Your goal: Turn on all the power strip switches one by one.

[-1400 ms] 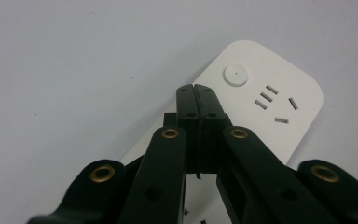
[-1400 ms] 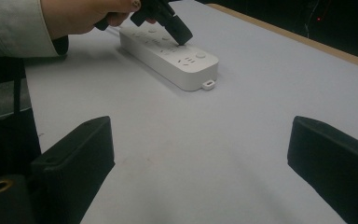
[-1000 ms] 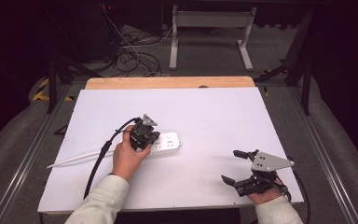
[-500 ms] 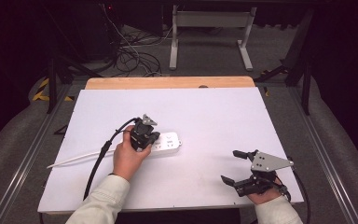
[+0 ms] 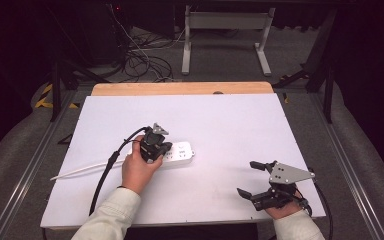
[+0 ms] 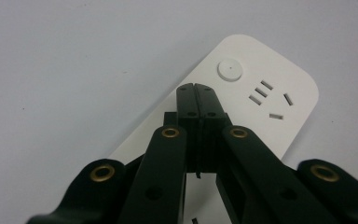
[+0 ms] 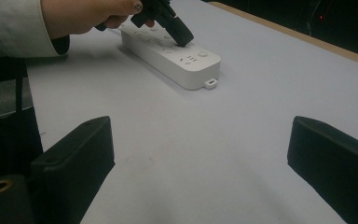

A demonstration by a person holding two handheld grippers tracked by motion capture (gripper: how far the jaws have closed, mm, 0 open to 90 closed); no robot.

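Left gripper [image 6: 196,88], jaws fully closed and holding nothing, sits mid-frame on the power strip [image 6: 265,116]; nudge toward the round button [image 6: 230,70] and press straight down. Right gripper [image 5: 254,179] idles wide open, lower right.

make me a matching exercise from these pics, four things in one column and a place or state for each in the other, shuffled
Things:
1. left gripper
2. right gripper
3. power strip
4. round button

Places or states:
A. white, lying flat mid-table
B. fingers spread wide, near the table's front right corner
C. fingers shut together, tips over the strip
D. at the strip's end, just beyond the shut tips

Pairs: 1-C, 2-B, 3-A, 4-D
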